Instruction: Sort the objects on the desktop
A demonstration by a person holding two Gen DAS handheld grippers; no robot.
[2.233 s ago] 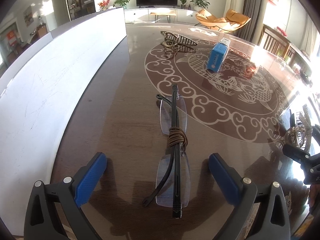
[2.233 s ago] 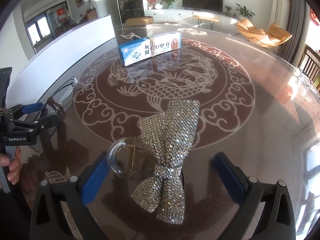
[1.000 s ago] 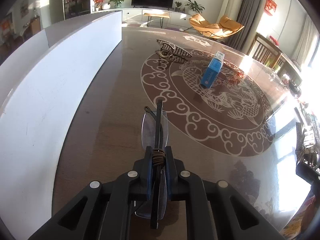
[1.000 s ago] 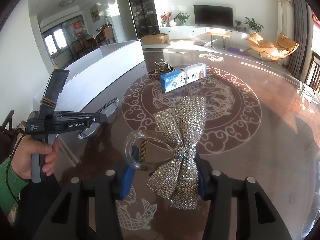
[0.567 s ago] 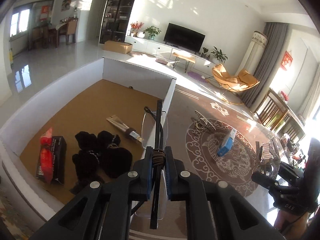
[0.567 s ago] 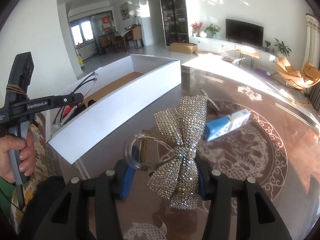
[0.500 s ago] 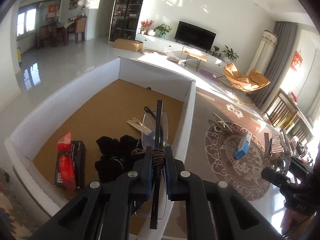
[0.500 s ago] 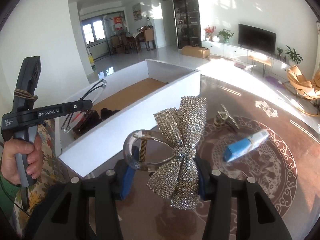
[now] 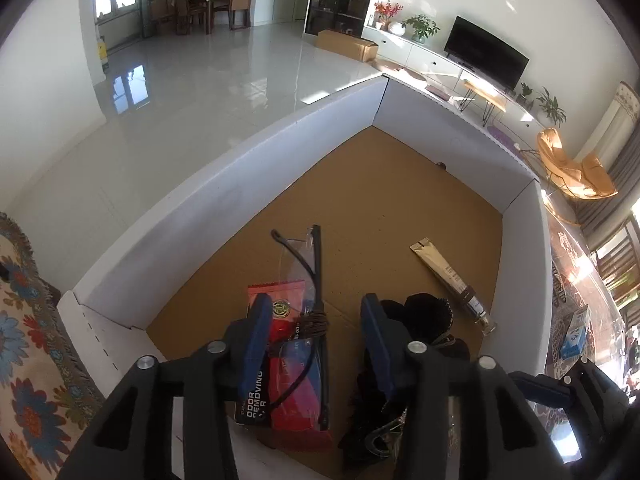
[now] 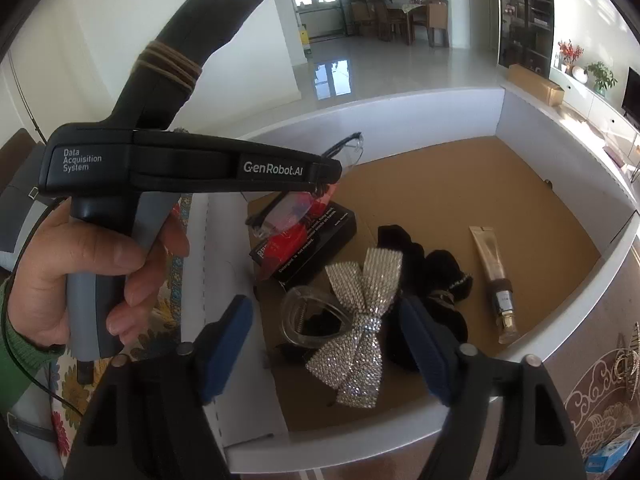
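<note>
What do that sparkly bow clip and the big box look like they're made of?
Bow clip: likely fabric covered in silver rhinestones, judging by its glittering grid; its clasp looks like clear glossy plastic. Box: seemingly cardboard, with matte white walls, a plain brown floor and folded corners.

Rimless glasses [image 9: 310, 276] and rhinestone bow clip [image 10: 356, 328] fall into white-walled box [image 9: 224, 196].

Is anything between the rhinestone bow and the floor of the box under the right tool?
Yes. The bow sits between the right tool's just-opened jaws, with a black scrunchie directly under it on the box floor. It would land on that rather than bare cardboard.
</note>
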